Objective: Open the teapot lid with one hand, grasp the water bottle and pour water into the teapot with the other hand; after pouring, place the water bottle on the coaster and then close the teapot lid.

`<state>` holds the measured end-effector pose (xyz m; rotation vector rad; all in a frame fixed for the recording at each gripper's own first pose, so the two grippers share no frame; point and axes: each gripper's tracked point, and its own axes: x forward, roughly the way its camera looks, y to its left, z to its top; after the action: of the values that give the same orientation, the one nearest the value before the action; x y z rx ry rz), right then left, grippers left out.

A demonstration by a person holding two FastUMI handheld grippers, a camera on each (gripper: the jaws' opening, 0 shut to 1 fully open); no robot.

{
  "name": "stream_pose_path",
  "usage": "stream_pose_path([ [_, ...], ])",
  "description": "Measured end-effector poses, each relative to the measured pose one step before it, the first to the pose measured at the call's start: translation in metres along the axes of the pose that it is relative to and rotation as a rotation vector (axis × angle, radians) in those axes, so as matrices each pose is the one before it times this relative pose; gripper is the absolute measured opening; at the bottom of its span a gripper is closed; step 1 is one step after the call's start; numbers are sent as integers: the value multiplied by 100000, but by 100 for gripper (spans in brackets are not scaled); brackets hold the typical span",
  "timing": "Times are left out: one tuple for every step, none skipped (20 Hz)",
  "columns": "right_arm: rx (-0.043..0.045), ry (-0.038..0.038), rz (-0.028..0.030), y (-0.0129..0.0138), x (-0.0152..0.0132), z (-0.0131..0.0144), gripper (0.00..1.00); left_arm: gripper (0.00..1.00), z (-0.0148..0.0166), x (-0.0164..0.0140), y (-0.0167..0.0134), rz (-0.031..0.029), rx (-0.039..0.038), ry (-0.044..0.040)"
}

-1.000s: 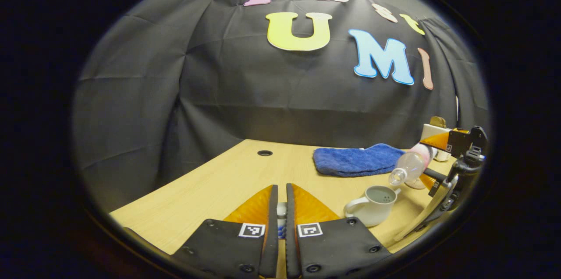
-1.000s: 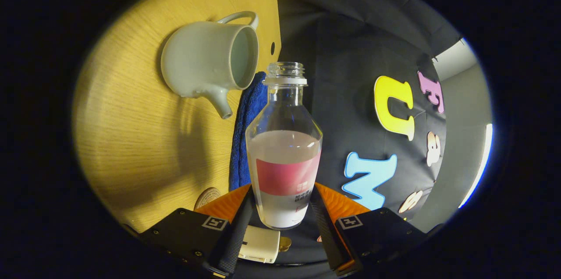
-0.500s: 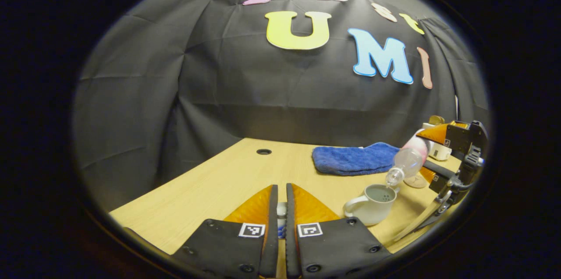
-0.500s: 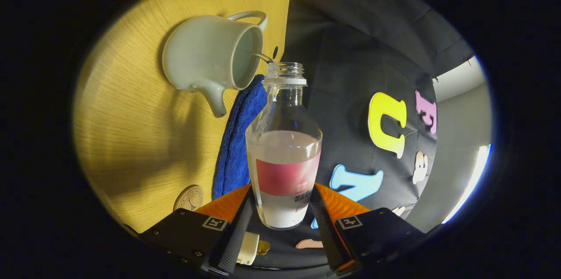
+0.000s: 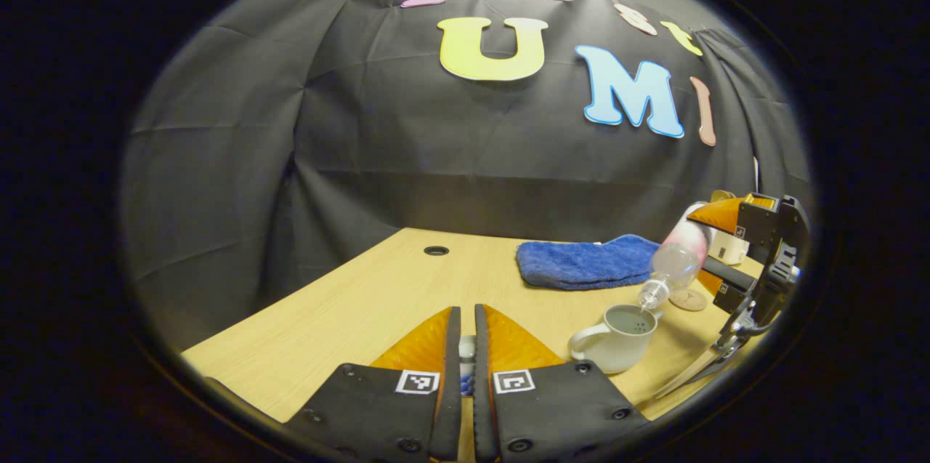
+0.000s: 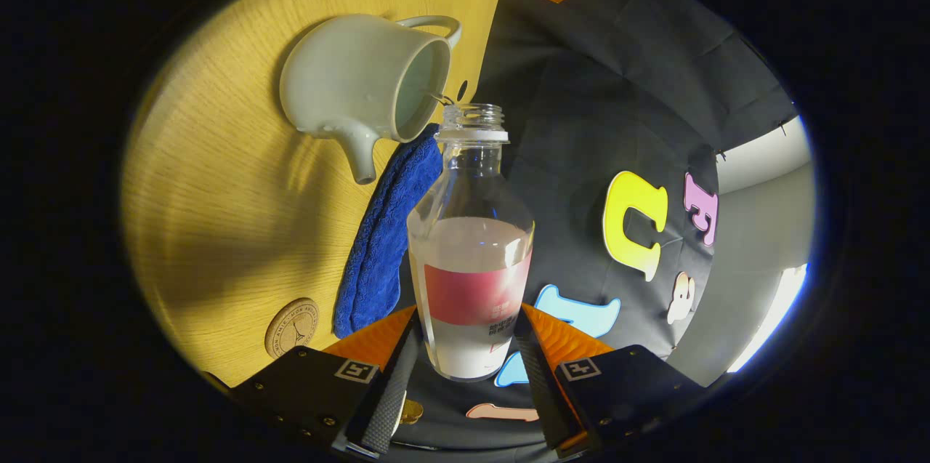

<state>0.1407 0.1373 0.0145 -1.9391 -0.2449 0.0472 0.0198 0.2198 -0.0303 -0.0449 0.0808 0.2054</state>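
The water bottle point(image 6: 471, 245) sits clamped in my right jaws, its long axis tipped so the mouth hangs over the open teapot point(image 6: 360, 85) at eleven o'clock, a thin stream falling in. The coaster point(image 6: 292, 327) lies at seven o'clock on the table point(image 6: 218, 216). My left jaws are closed on the lid point(image 5: 466, 348).

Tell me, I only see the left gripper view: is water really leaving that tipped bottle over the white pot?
Observer: Yes. The right gripper view shows a thin stream running from the water bottle into the open teapot.
Operator: Is the bottle gripped properly?
Observer: The right tongs press both fingers on its lower body, either side of the label.
Operator: Is the spout in the way?
Observer: No, the spout sticks out the teapot's side, apart from the stream.
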Motion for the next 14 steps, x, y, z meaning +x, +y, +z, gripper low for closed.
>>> stream_pose_path([
  [-1001,-478,-622,-92,3,99,75,14,-142,-2,-51,-116,-85,140],
  [-974,-200,-512,-114,8,8,75,13,-10,4,-45,-127,38,185],
  [-854,-403,-266,-109,125,31,75,13,-95,10,-109,-108,33,170],
  [-973,-309,-448,-140,39,-4,75,14,129,26,-82,-177,106,113],
  [-1100,-288,-589,-139,-44,39,75,14,-225,37,-12,-80,22,55],
  [-1251,-380,-548,-142,2,-12,75,14,9,-4,-103,-122,88,67],
  [-991,-271,-442,-166,35,71,75,14,-94,-58,-34,-96,25,179],
  [-815,-372,-366,-74,-78,4,75,14,110,41,-122,-117,8,152],
  [-954,-168,-521,-162,78,38,75,14,-159,-39,8,-92,-27,106],
  [-1111,-306,-684,-169,60,-32,75,13,6,34,-77,-3,2,-2],
  [-1181,-228,-688,-76,118,76,75,14,-43,26,-28,-75,38,55],
  [-1301,-196,-813,-182,-58,10,75,14,134,-35,-6,35,15,-13],
  [-1174,-246,-942,-224,-27,45,75,14,-69,-64,-2,-75,-5,66],
  [-1341,-212,-1068,-161,24,29,75,14,16,20,-36,-39,-73,60],
])
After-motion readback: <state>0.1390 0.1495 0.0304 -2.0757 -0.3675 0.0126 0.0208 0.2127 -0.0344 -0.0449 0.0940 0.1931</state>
